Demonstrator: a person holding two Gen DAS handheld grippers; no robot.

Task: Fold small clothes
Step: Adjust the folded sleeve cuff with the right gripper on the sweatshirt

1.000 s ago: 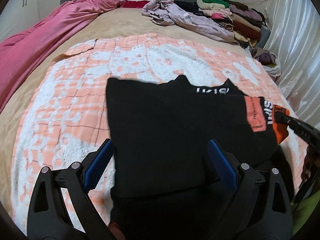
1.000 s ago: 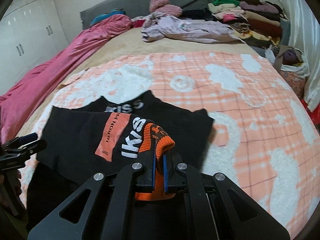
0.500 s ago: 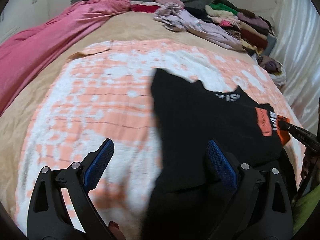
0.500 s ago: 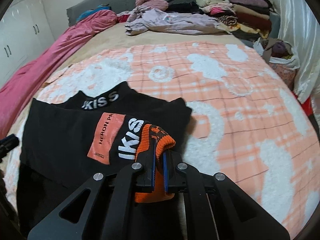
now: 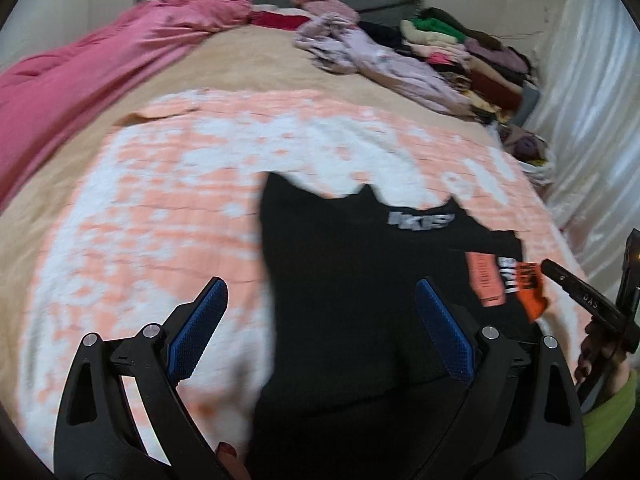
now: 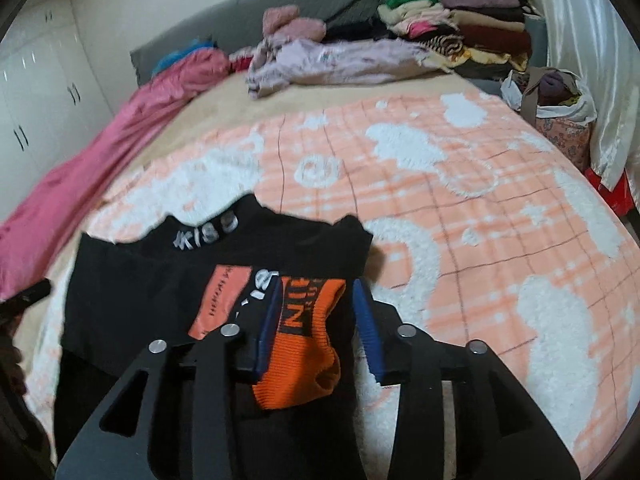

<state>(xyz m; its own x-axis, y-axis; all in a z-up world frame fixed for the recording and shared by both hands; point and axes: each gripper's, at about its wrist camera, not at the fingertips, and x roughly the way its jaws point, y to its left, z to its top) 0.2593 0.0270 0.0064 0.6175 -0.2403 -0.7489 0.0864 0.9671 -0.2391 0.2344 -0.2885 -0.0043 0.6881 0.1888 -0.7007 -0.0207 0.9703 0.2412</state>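
A black top (image 5: 352, 280) with white lettering at the collar lies flat on the orange-and-white blanket (image 5: 160, 208). Its sleeve is folded across the body and ends in an orange ribbed cuff (image 6: 308, 320). My right gripper (image 6: 318, 320) has its jaws opening; the cuff lies slack between the blue pads (image 6: 368, 324), and a gap shows on its right side. My left gripper (image 5: 320, 320) stands wide open above the garment's left edge, nothing between its fingers. In the left wrist view the right gripper (image 5: 560, 276) sits just beyond the cuff (image 5: 528, 292).
A pink duvet (image 6: 100, 168) runs along the bed's left side. A lilac garment (image 6: 332, 64) and a stack of folded clothes (image 6: 460, 28) lie by the grey headboard. A bag (image 6: 560, 120) and a pale curtain (image 6: 592, 60) stand to the right.
My right gripper's jaws, earlier shut on the orange cuff, have parted and the cuff has dropped flatter. The left wrist view has swung left, so the garment now sits further right in it.
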